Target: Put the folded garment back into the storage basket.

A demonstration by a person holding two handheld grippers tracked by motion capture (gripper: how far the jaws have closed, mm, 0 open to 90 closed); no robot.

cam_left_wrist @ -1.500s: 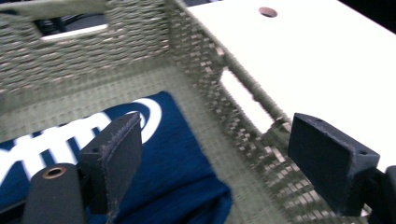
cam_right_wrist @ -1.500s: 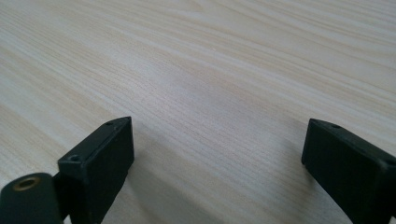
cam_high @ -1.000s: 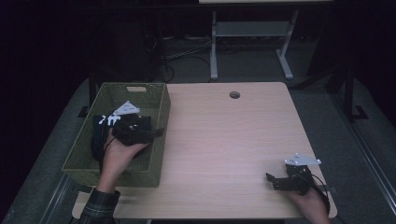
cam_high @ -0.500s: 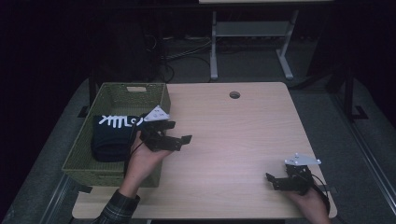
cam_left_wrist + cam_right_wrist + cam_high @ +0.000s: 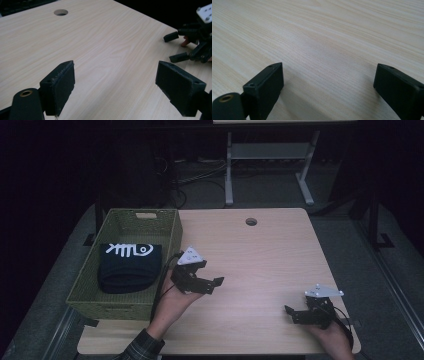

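A folded black cloth (image 5: pixel 129 266) with white print lies in a green basket (image 5: pixel 90 285) at the bench's (image 5: pixel 260 255) left edge. Beside it, the left gripper (image 5: pixel 212 280) hovers, fingers released. The right gripper (image 5: pixel 291 314) rests near the bench's right front corner, fingers released too.

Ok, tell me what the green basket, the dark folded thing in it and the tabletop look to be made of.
Green basket: looks woven, perhaps wicker or paper cord; fine ribbed weave on its walls, matte.
Folded dark garment: soft cloth, likely knit cotton; rounded folds, flat white print.
Tabletop: pale wood-grain surface, probably laminate; the even streaked grain and faint sheen show in both gripper views.
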